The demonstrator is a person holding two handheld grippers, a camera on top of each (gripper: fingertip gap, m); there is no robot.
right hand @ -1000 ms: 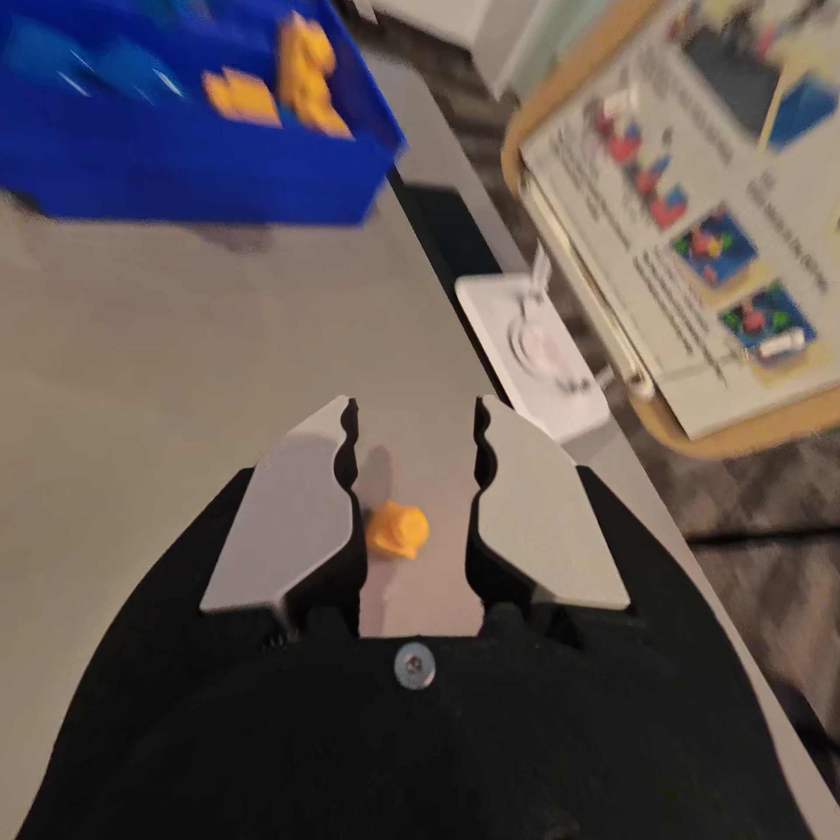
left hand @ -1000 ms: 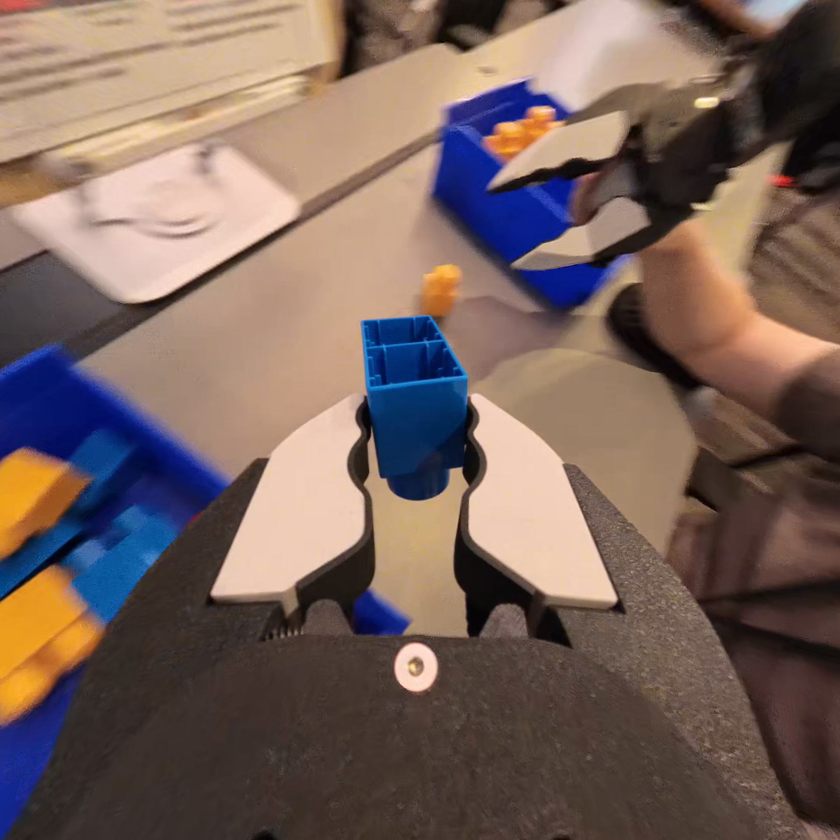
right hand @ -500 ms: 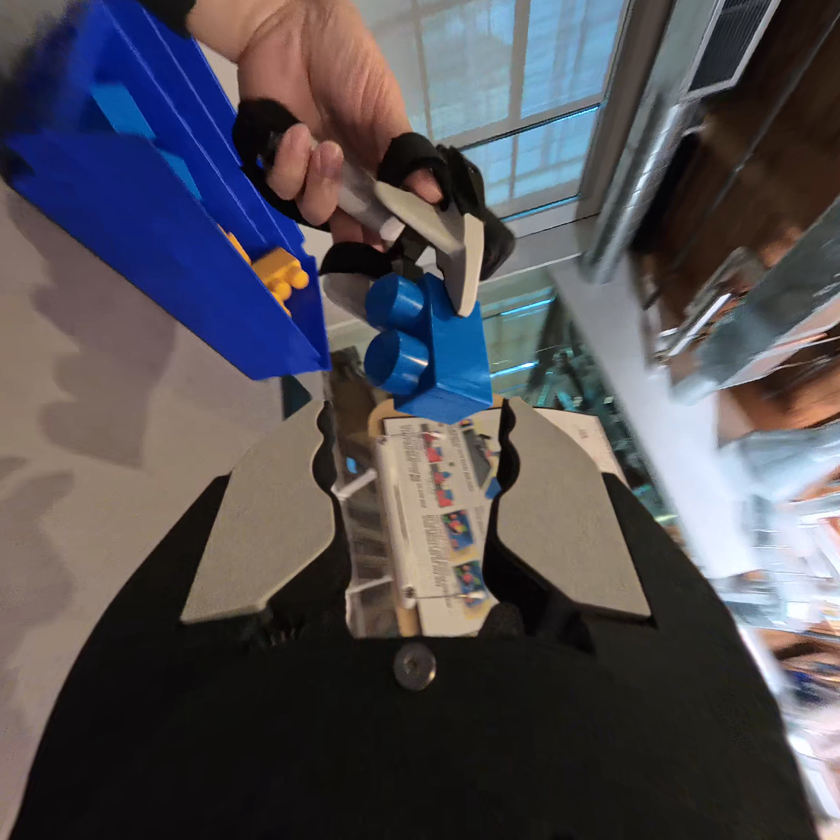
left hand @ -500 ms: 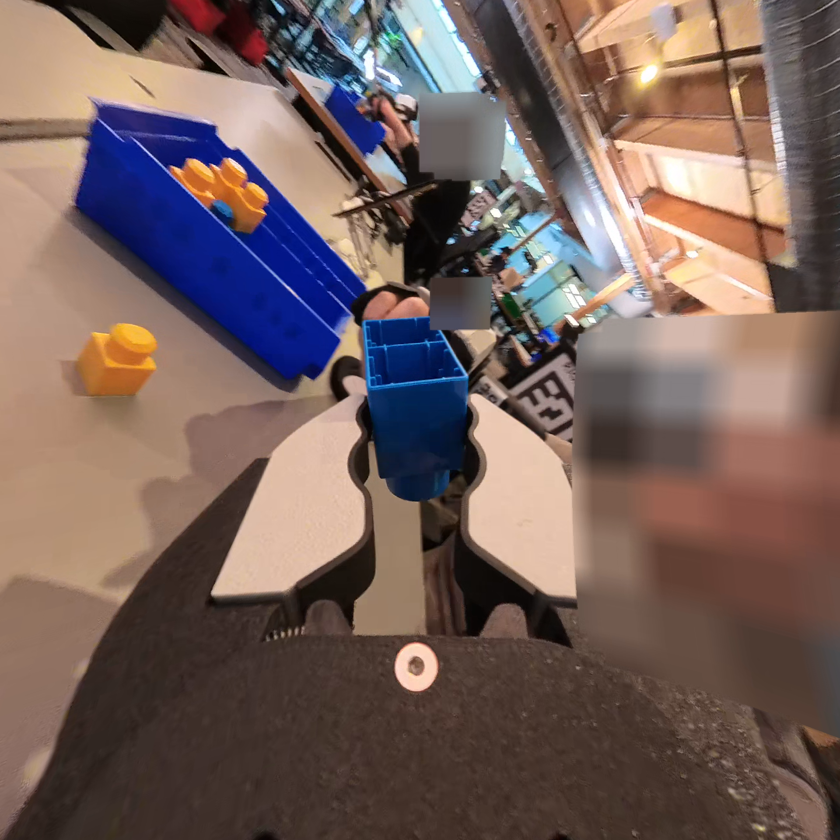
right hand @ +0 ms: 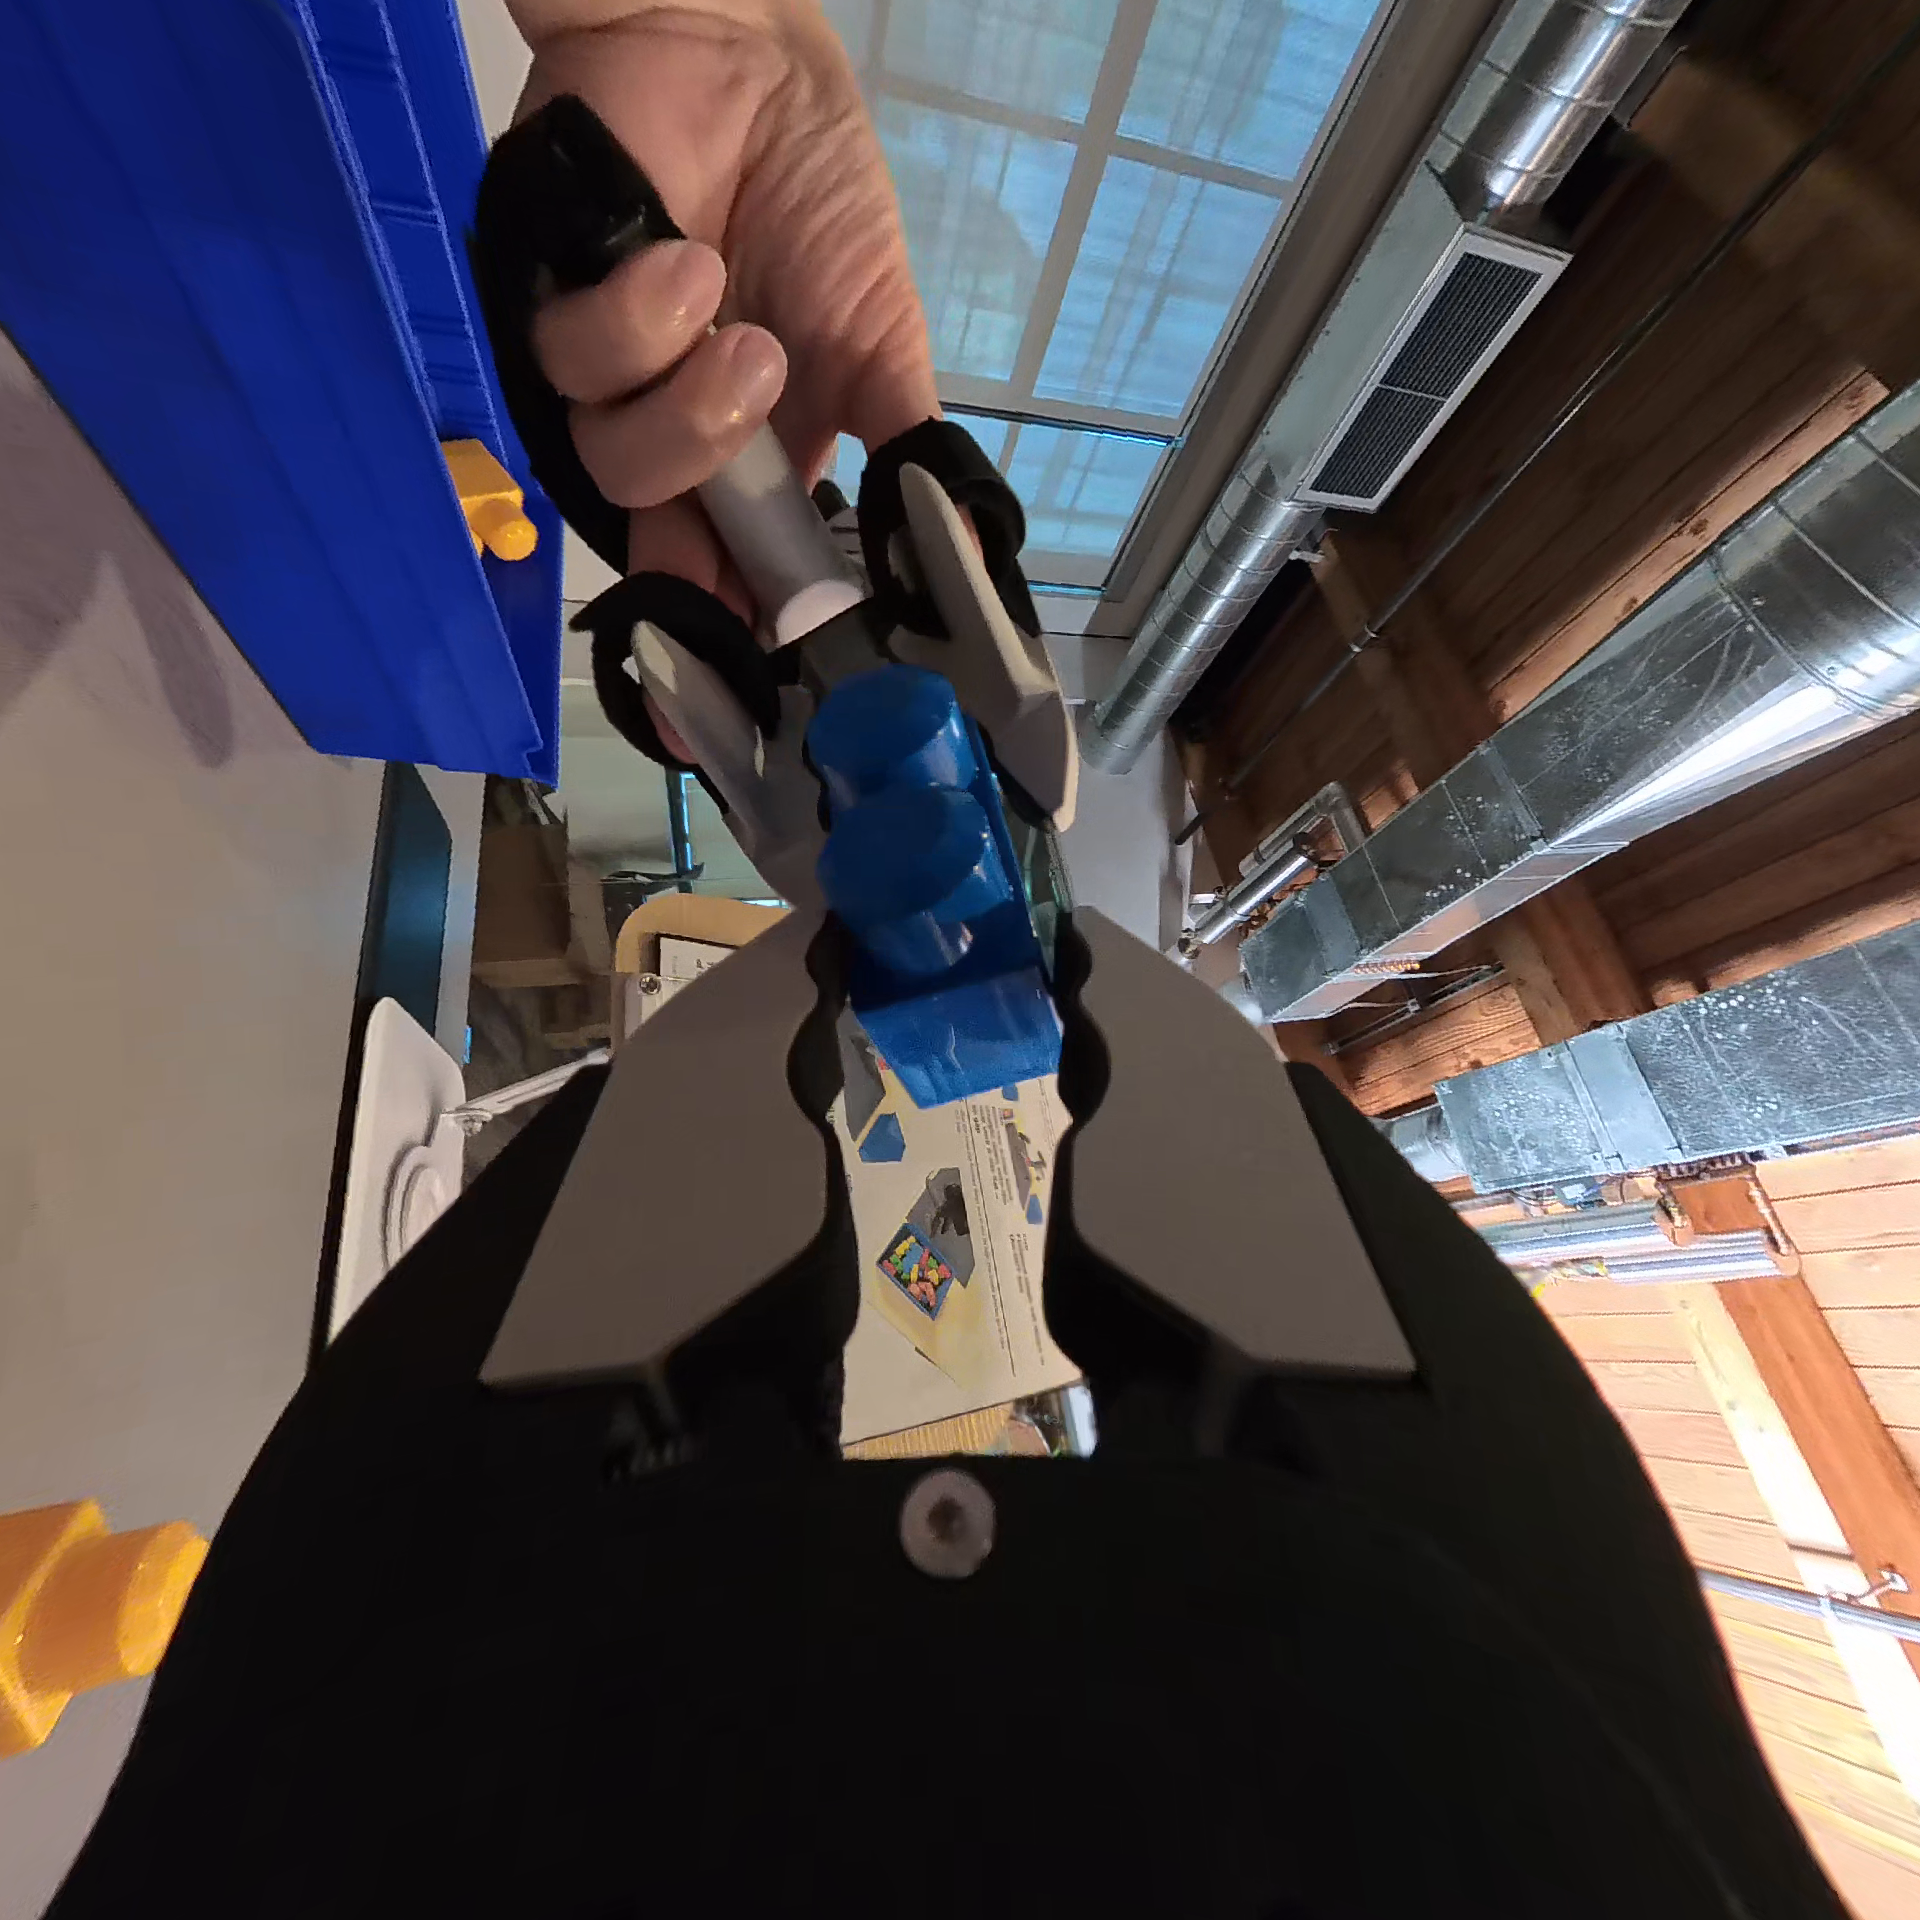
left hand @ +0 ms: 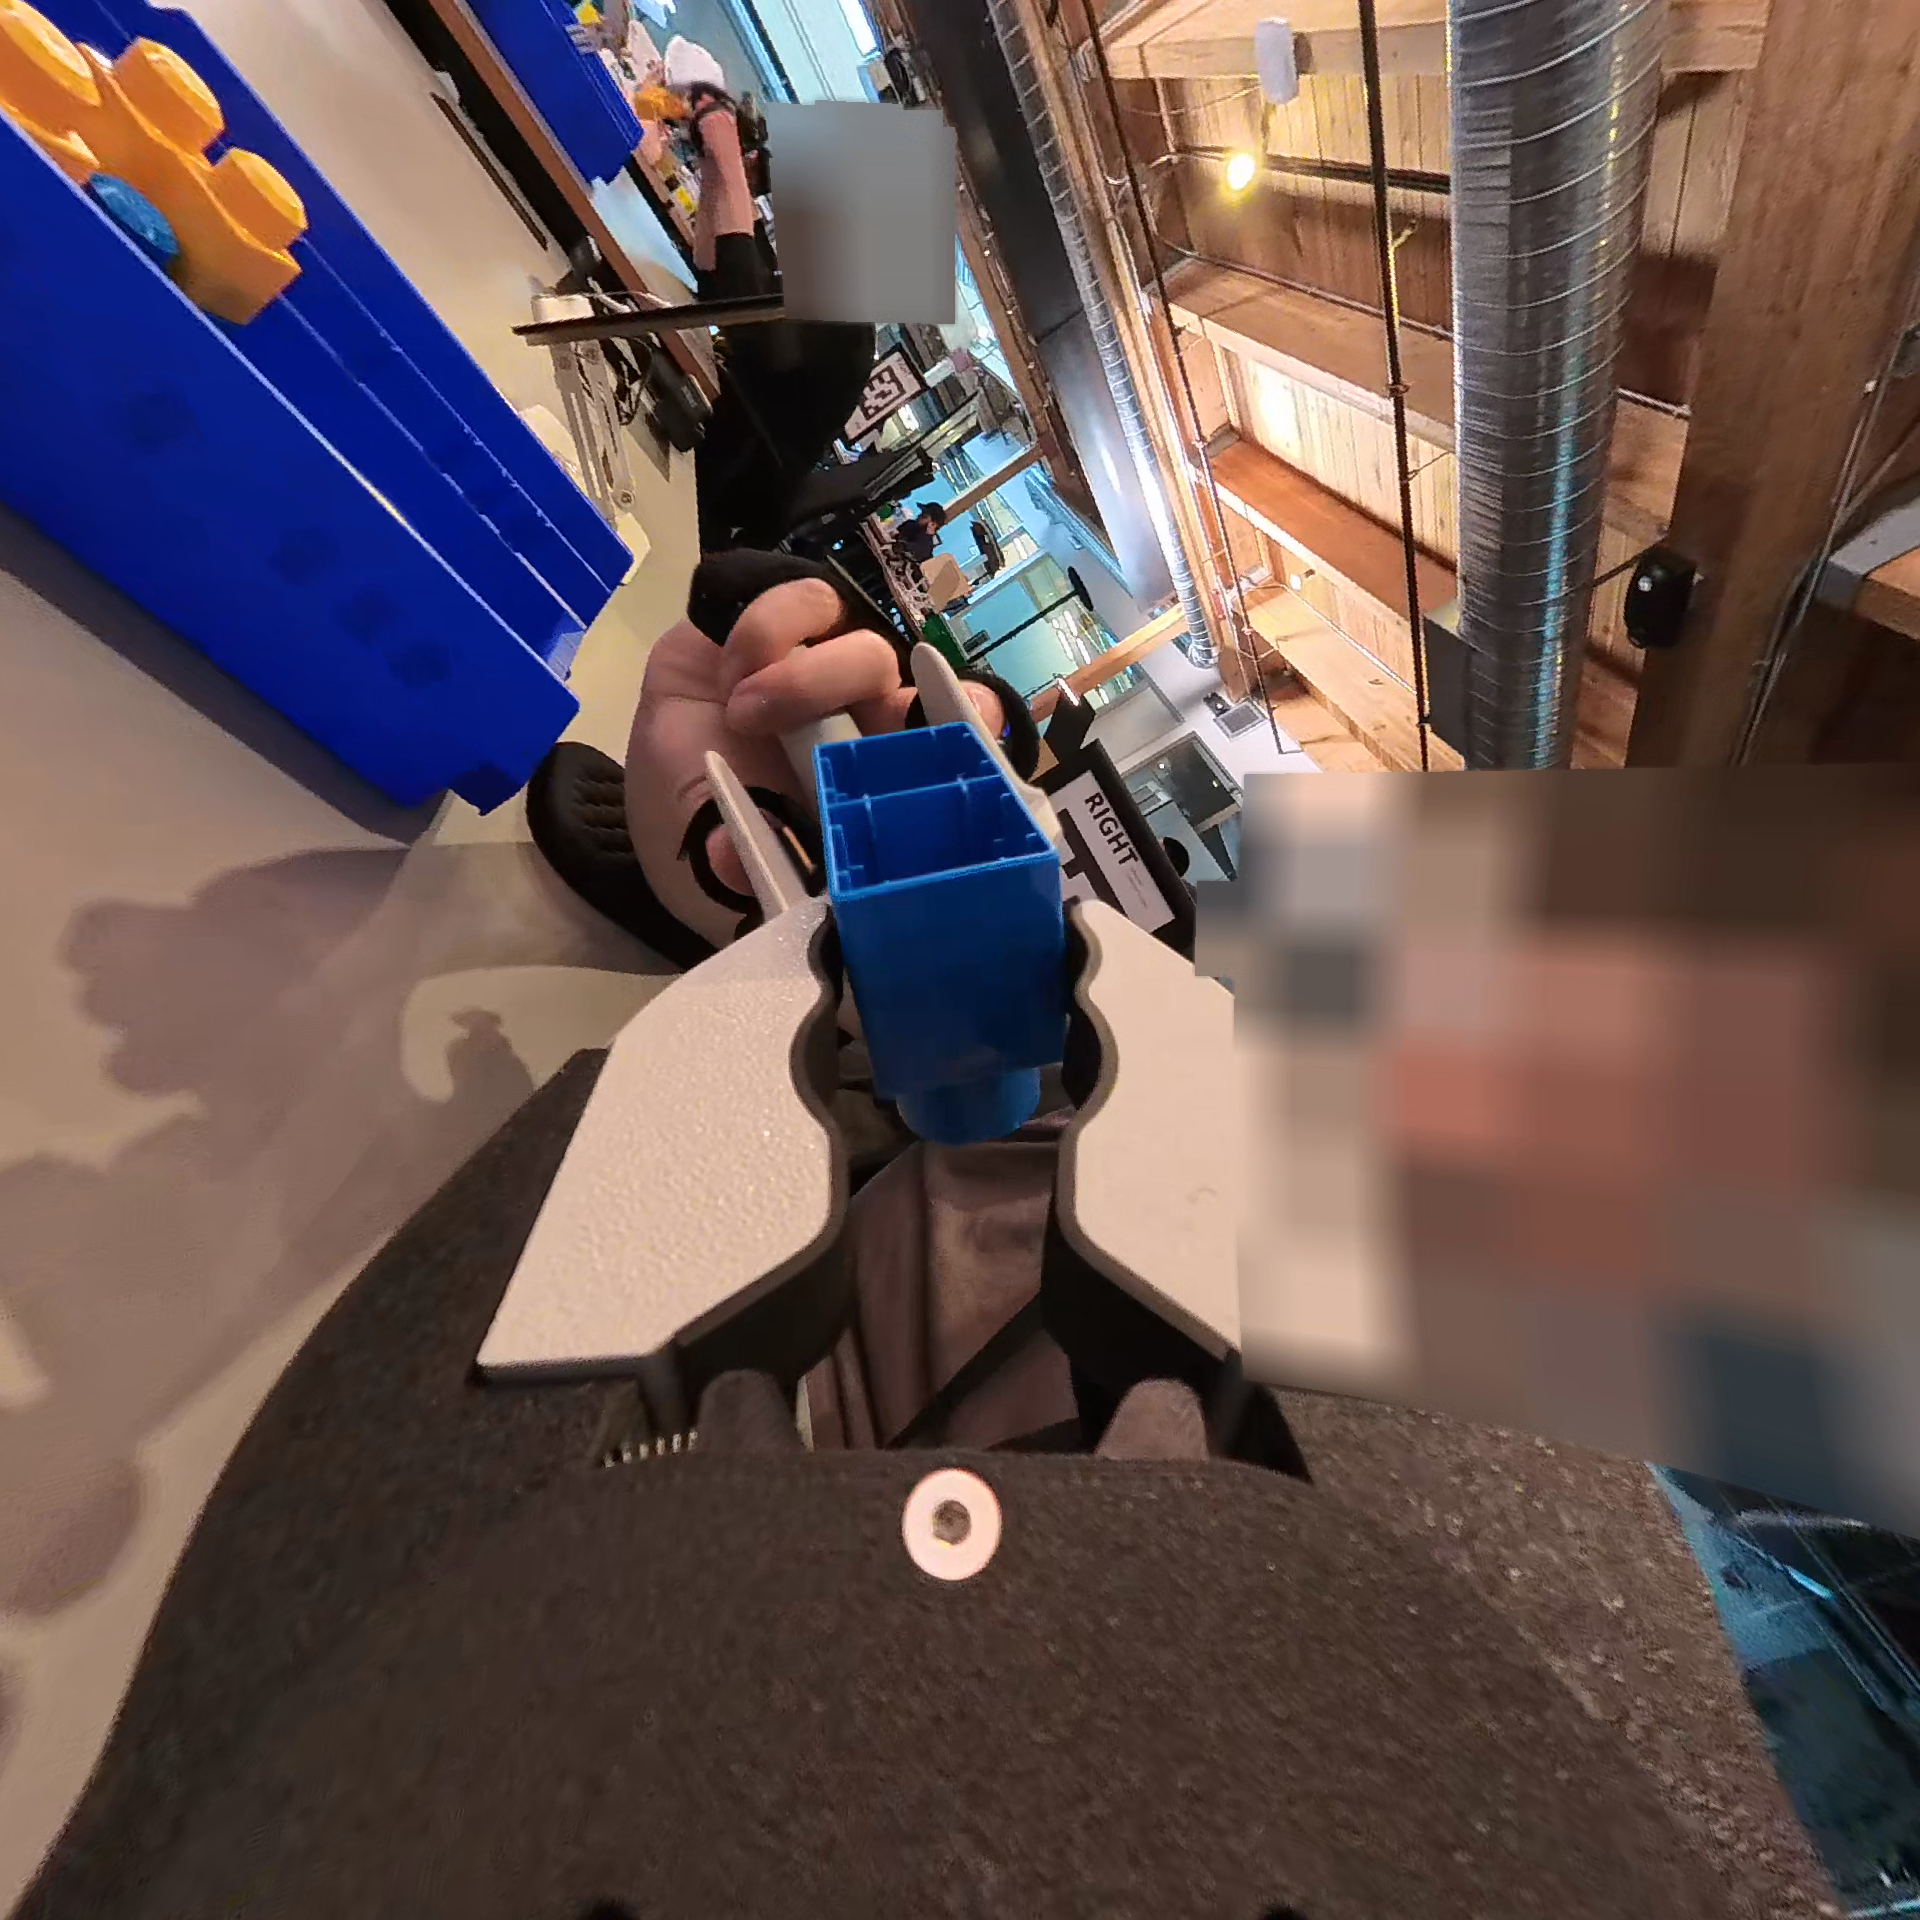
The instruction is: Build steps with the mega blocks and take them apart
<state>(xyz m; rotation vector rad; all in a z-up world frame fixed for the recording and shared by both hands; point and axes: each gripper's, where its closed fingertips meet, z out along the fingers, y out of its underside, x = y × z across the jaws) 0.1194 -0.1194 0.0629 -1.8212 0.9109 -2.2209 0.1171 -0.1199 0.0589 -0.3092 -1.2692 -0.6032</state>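
A blue two-stud block (left hand: 940, 966) is held in the air between both grippers, which face each other. My left gripper (left hand: 945, 935) is shut on its studded end, with the hollow underside pointing away from the camera. My right gripper (right hand: 945, 935) is shut on the other end of the same block (right hand: 935, 935), whose studs face this camera. The right gripper's fingers (left hand: 748, 831) show beyond the block in the left wrist view. The left gripper (right hand: 883, 748) shows beyond the block in the right wrist view, held by a hand. A single orange block (right hand: 83, 1621) stands on the grey table (left hand: 208, 1039).
A blue bin (left hand: 260, 468) with orange blocks (left hand: 156, 177) sits on the table at the left. Another blue bin (right hand: 260, 364) holds an orange block (right hand: 488, 499). A white pad (right hand: 405, 1122) and a printed sheet (right hand: 956, 1247) lie beyond. A person stands in the background. Only a small space, under 4 cm, lies between the two pairs of fingers.
My right gripper left the orange block on the table, swung up to face the left gripper and closed its jaws on the blue block. The left gripper tilted up with the block.
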